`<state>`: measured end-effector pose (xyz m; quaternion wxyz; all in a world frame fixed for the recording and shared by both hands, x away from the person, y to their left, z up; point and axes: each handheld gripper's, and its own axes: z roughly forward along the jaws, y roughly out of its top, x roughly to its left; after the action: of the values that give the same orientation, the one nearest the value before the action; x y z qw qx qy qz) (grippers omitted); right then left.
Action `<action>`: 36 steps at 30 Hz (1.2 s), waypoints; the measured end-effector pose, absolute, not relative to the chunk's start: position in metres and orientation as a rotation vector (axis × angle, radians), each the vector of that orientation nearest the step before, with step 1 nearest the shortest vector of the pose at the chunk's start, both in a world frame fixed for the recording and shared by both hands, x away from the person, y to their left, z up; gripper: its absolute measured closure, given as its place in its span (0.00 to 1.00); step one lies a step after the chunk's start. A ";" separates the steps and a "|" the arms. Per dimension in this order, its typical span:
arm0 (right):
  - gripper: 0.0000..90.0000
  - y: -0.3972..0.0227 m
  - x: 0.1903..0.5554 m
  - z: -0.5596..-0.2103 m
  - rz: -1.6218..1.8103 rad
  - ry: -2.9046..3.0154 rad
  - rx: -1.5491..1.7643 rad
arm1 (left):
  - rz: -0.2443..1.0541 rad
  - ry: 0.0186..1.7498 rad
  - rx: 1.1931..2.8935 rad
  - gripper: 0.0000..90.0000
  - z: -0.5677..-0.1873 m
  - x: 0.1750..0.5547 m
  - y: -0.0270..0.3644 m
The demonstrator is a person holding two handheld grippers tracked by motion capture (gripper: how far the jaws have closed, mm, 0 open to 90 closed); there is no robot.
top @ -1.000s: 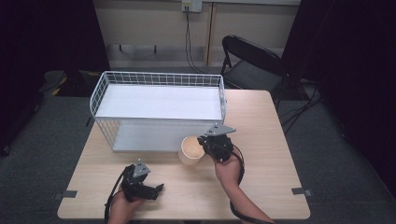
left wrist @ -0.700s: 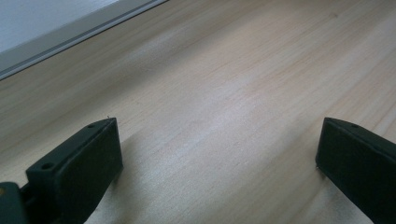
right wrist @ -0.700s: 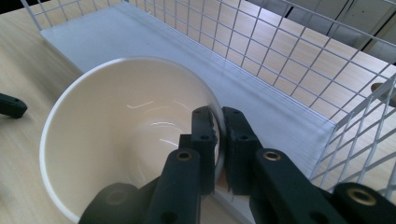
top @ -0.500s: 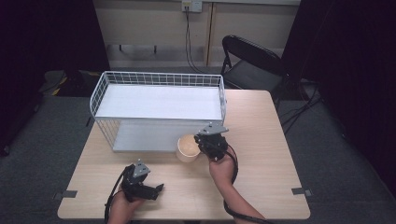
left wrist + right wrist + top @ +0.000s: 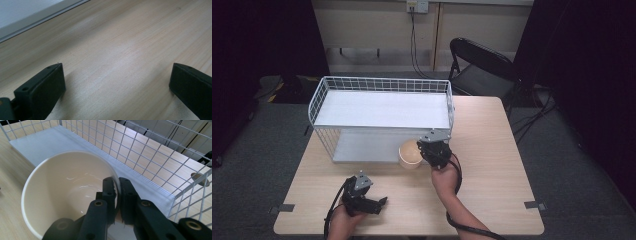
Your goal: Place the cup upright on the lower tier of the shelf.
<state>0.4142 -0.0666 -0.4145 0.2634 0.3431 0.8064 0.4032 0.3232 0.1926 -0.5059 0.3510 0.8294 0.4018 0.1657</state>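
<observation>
Carried toward the rack, the bowl had edged closer to the lower shelf.

Right gripper (image 5: 117,195) was clenched on the rim of the cream bowl (image 5: 410,154), at the mouth of the wire rack (image 5: 379,85); left gripper (image 5: 371,201) rested released on the table (image 5: 492,130). Shelving seemed underway; next, sliding the bowl inward beneath the upper tier.

Front table (image 5: 492,200): bare wood, open passage around both hands.
Wire rack (image 5: 382,90): takes up the table's back left; mesh walls block its sides.
Lower shelf (image 5: 362,147): front open; bowl (image 5: 410,155) stands at its right front edge.
Right of rack: clear tabletop strip.
</observation>
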 end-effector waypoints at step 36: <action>0.92 -0.057 0.426 -0.423 1.028 2.101 0.940 | 0.429 1.040 2.148 0.00 -0.506 0.323 0.193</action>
<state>0.4261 -0.0574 -0.4225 0.3054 0.3550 0.7936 0.3885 0.3232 0.1926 -0.5059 0.3509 0.8295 0.4017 0.1656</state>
